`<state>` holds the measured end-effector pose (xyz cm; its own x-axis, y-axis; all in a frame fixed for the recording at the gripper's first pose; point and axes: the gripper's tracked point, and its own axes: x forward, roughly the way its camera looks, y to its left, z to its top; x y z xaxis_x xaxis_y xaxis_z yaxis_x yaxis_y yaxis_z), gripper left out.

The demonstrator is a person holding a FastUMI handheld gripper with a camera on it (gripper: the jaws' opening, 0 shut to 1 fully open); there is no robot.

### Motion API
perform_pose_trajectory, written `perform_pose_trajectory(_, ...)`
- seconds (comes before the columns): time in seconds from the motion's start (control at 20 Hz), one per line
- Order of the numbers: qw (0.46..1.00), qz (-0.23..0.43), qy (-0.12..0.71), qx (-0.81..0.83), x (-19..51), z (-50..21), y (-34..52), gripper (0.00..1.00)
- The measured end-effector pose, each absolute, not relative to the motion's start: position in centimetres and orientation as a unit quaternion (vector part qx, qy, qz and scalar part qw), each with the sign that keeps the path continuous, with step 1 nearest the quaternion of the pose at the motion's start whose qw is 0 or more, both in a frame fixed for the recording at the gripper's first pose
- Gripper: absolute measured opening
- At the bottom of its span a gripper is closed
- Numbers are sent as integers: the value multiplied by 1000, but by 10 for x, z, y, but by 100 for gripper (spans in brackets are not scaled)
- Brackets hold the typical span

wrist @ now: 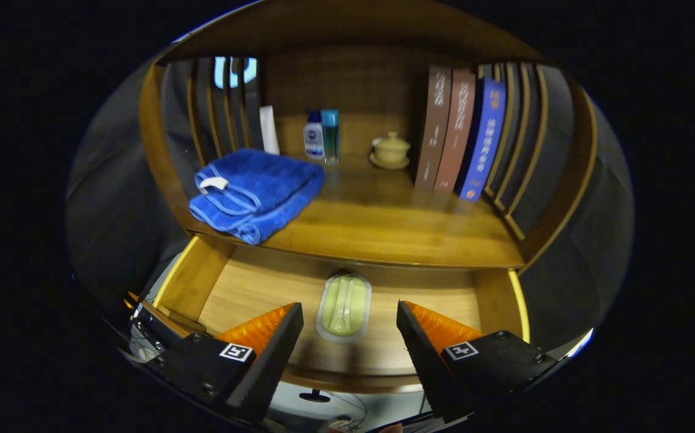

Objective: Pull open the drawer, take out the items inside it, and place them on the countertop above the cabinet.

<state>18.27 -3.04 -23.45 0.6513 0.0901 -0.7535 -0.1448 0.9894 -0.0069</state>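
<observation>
Drawer [251, 288] is already pulled out, and the pale green soap dish [344, 305] sits at 12 o'clock from the wide-open, empty gripper [350, 328]. Looks light, rigid, probably slick plastic, so I'd pinch it across the long side rims.

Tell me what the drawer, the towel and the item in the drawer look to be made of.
Drawer: light wood, perhaps bamboo, with fine straight grain and a smooth satin sheen.
Towel: blue terry or microfibre, fuzzy pile, soft folds.
Item: pale green, glossy, with a clear rim; probably plastic or silicone, not certain.
The gripper hovers over it, jaws open.
</observation>
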Motion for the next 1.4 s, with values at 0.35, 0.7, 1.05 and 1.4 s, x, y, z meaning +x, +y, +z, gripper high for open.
perform_pose_trajectory(0.35, 856, 38, 515, -23, 211, -302, -23, 96)
perform_pose_trajectory(0.7, 841, -11, 540, -25, 213, -345, -27, 43)
perform_pose_trajectory(1.05, 840, 11, 542, -21, 204, -312, -19, 19)
perform_pose_trajectory(1.4, 836, 39, 548, 22, 174, -250, -3, 18)
